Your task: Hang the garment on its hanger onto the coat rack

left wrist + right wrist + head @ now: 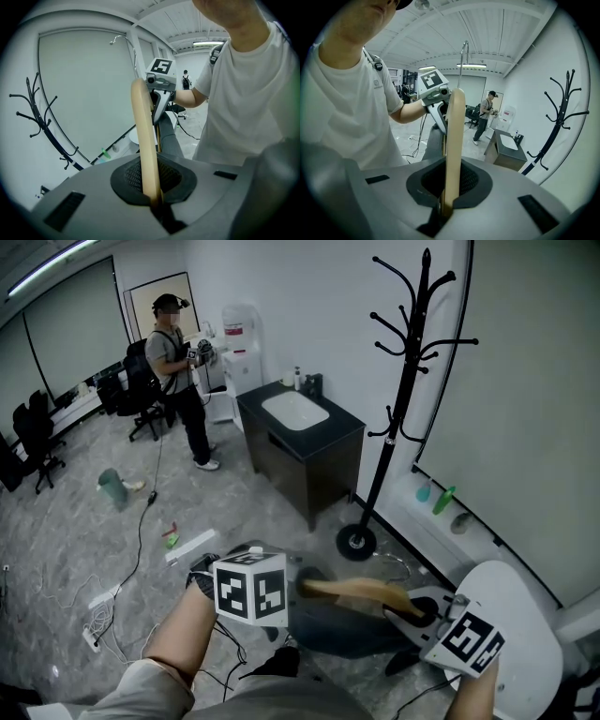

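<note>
A wooden hanger [361, 590] lies level between my two grippers, low in the head view, with a dark garment [337, 626] draped below it. My left gripper [302, 589] is shut on the hanger's left end, and my right gripper [414, 611] is shut on its right end. In the left gripper view the hanger [143, 145] runs up from the shut left gripper [157, 204], its metal hook [124, 40] above. The right gripper view shows the hanger [453, 145] clamped in the right gripper [443, 211]. The black coat rack [403, 381] stands ahead at the wall, apart from the hanger.
A black cabinet with a white sink [300, 442] stands left of the rack's round base [356, 542]. A person [178, 381] stands at the back left near office chairs. Cables [122, 587] trail on the floor. A white round seat [530, 643] is at the lower right.
</note>
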Demonstrator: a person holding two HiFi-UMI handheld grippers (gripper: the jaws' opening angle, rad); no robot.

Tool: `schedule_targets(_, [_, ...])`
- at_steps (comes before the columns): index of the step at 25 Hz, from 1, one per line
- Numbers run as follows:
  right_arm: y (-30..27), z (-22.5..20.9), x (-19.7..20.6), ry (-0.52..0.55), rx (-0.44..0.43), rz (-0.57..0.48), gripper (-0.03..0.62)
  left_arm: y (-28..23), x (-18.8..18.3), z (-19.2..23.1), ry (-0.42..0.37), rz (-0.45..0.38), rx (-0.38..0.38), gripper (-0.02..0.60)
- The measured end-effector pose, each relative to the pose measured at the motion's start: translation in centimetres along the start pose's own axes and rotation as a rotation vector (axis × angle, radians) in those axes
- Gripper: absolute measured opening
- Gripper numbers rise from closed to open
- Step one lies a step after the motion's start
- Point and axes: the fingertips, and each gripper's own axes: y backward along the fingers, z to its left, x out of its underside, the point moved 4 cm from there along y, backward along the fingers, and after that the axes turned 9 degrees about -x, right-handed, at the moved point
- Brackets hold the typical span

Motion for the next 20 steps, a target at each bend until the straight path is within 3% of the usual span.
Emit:
schedule_targets(14, [-5.2, -16.9, -4.0, -0.086, 0.127, -0.002, 0.015, -0.1, 6.7, 18.6, -0.133, -0.052, 0.098, 0.005])
schedule_targets(20, [-6.3, -24.4, -4.9, -0.107, 0.143, 0.003, 0.015, -1.0, 8.4, 26.2, -0.155, -0.075, 0.116, 0.005])
